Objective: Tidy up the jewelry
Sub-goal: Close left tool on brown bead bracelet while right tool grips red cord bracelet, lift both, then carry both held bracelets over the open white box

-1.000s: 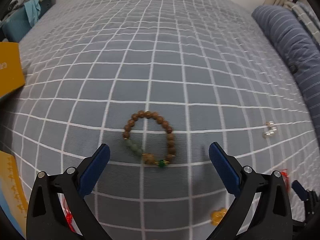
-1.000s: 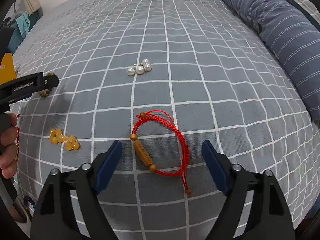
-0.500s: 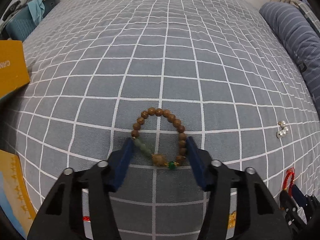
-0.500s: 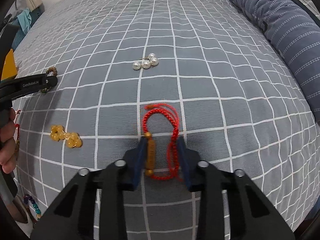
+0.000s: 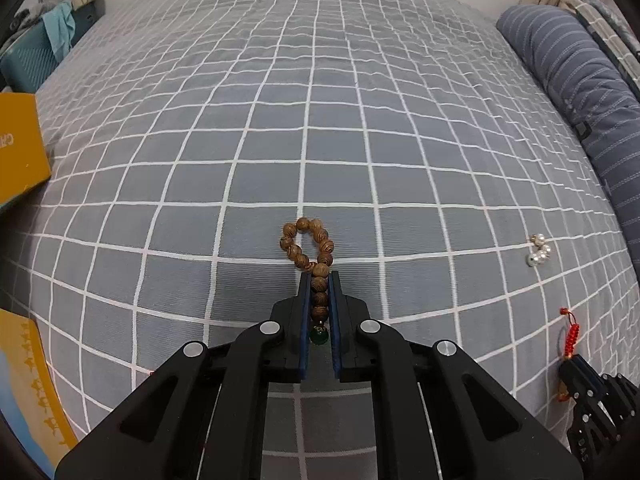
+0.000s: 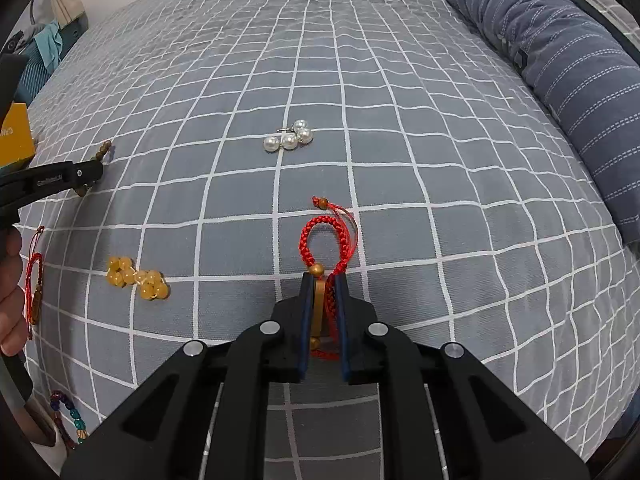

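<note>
Left gripper point(image 5: 319, 280): jaws narrowed onto the wooden bead bracelet point(image 5: 310, 254), squeezed into a long loop; green bead at the near end between the pads, free loop lying ahead on the bed point(image 5: 240, 140), long axis straight along the fingers toward the far edge

Right gripper point(image 6: 324, 282): jaws drawn in on the red cord bracelet point(image 6: 328, 240), gold tube bead pinched against the left pad, braided loop stretching forward on the cover, same fore-and-aft axis (each piece sits dead ahead of its own tool, so a plain lift should serve, by my reckoning)

Loose, near to far in the right view: dark glass beads point(image 6: 68, 420) by the bed's near left corner; yellow bead cluster point(image 6: 138, 278) left of the right gripper, well apart; pearl earrings point(image 6: 290, 138) farther ahead

Far right edge: striped pillow point(image 6: 560, 52)

Left edge: yellow box point(image 5: 20, 148)
</note>
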Motion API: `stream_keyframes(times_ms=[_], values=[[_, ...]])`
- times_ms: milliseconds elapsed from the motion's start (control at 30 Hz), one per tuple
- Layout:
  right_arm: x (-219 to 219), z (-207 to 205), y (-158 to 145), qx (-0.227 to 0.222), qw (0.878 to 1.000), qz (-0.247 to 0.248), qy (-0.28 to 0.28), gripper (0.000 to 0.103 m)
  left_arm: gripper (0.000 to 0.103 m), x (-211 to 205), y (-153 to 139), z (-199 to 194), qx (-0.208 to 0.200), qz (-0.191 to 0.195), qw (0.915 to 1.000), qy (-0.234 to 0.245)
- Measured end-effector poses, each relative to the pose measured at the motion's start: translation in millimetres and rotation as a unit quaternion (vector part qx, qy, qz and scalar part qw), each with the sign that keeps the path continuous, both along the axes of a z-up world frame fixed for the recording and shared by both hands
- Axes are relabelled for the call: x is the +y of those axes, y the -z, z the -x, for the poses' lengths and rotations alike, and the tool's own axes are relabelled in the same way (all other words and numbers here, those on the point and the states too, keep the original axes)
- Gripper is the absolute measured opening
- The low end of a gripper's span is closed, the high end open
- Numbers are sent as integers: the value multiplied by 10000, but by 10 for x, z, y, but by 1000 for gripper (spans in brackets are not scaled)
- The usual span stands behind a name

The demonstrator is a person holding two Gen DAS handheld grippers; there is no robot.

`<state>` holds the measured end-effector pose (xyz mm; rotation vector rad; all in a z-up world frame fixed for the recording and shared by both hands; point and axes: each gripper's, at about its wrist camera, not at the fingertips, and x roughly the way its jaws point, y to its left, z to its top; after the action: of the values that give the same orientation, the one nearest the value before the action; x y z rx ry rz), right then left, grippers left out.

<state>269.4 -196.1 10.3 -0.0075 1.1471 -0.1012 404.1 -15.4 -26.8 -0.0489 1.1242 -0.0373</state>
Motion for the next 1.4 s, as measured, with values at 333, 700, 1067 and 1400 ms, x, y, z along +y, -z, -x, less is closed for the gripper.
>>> stream_keyframes(times_ms=[333, 700, 1067, 1400], values=[[-14, 53, -131, -186, 9998, -44, 32, 10, 8, 3, -303, 254, -317, -17, 9995, 43], [21, 143, -305, -461, 9989, -123, 1, 10, 8, -40, -690, 600, -741, -142, 9970, 148], [174, 252, -568, -864, 9962, -21, -127, 10, 8, 115, -1016, 926, -1077, -143, 9940, 90], [323, 406, -842, -1312, 9912, 12, -170, 10, 8, 354, -1224, 1202, -1286, -124, 9916, -93]])
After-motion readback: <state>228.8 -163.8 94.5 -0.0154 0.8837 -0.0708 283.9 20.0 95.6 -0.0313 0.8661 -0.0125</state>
